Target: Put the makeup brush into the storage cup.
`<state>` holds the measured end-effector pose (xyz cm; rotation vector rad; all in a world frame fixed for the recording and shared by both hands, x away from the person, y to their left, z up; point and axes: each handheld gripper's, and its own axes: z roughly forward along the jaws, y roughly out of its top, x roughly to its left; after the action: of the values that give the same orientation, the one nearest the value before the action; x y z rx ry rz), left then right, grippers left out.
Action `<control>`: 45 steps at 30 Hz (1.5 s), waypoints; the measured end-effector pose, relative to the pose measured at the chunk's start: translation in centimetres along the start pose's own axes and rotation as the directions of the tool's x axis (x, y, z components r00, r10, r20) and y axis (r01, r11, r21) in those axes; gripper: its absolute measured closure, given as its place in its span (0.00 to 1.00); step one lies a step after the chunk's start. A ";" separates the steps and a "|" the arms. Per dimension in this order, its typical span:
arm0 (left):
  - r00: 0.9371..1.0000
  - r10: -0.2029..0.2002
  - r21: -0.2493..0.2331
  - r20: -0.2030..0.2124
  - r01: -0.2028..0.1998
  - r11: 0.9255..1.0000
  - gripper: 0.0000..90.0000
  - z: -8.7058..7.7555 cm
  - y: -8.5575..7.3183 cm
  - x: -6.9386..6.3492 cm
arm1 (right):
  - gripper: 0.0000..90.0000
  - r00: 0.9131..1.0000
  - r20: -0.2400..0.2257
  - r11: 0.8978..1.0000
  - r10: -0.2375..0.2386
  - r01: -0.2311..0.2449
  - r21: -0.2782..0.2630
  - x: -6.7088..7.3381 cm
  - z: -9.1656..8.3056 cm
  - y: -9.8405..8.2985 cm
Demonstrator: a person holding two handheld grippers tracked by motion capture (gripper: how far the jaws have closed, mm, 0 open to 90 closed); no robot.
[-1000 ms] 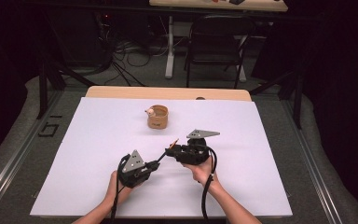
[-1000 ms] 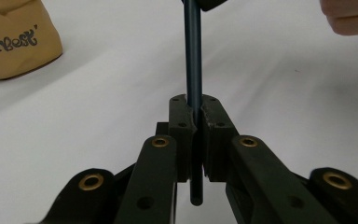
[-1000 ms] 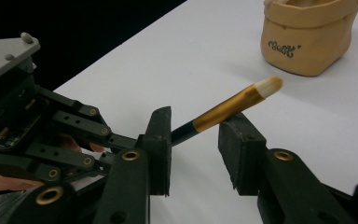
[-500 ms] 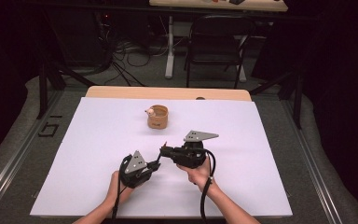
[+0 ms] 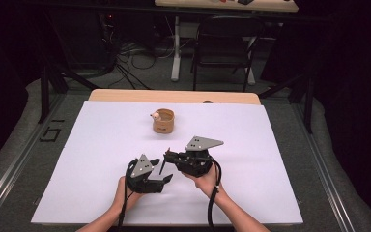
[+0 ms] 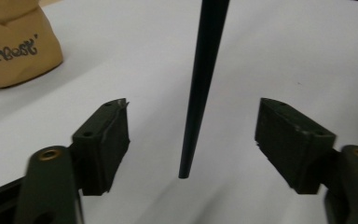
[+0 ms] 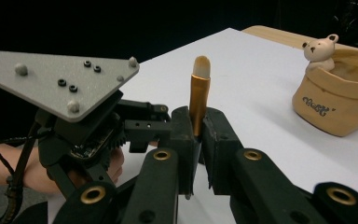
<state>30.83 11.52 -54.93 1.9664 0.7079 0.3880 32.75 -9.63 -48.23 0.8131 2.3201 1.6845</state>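
while clamped upright in the right hand-held gripper, makeup brush above the white table, near the pouch.
light, stiff, slick and thin: best pinched at the gold collar; left hand-held gripper just opened, handle untouched between its jaws.

brush: 1 | pot: 1 | claws: 2 | chair: 1

**Two grippers meeting near the person's edge**

The left gripper is sitting low in the left hand, its jaws having just been opening, now standing wide apart. The right gripper is pointing left, held by the right hand, jaws clamping tight on a makeup brush.
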 end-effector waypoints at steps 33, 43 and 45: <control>0.997 -0.060 -0.164 0.043 0.066 0.984 0.85 -0.9 1.0 0.2 | 0.93 0.987 0.084 0.990 -0.137 0.133 0.051 1.1 0.3 0.2; 0.998 -0.040 -0.158 0.047 0.047 0.986 0.92 -0.8 1.1 0.0 | 0.93 0.984 0.094 0.987 -0.152 0.147 0.061 1.3 0.5 0.1; 0.997 -0.044 -0.159 0.056 0.053 0.986 0.92 -0.8 1.1 0.0 | 0.92 0.984 0.092 0.987 -0.155 0.150 0.062 1.2 0.5 0.1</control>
<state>30.72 11.67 -53.61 1.7974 0.6690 0.3517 31.95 -8.57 -48.10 0.6907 2.3079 1.4912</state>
